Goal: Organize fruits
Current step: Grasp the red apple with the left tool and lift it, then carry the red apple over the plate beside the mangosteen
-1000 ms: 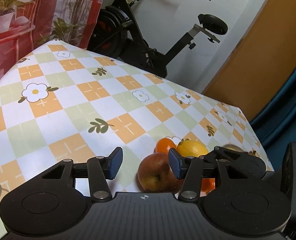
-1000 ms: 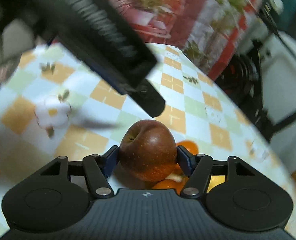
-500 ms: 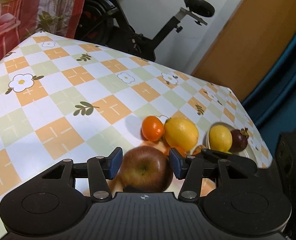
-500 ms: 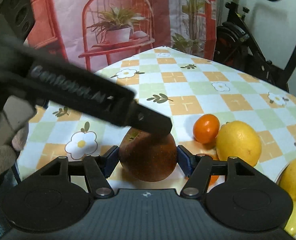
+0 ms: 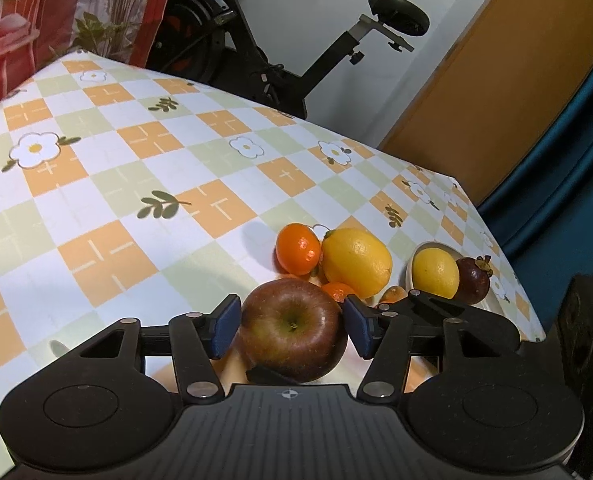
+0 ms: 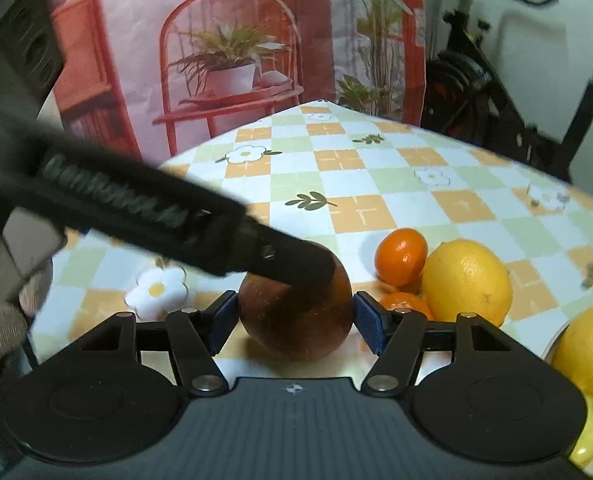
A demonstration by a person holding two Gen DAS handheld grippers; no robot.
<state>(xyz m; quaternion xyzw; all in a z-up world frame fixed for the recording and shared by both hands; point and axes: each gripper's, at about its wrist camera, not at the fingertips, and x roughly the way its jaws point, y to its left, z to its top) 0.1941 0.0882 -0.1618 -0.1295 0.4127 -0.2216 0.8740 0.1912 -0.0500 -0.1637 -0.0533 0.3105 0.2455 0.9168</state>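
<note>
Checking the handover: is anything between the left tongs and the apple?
Nothing visible. The apple sits right between the left tongs, whose jaws are opening, while the right tongs clamp it from the other side.

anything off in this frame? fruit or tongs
Both tongs bracket the same apple: right tongs clamp it, left tongs are opening around it. Loose lemon and tangerine sit outside the bowl.
</note>
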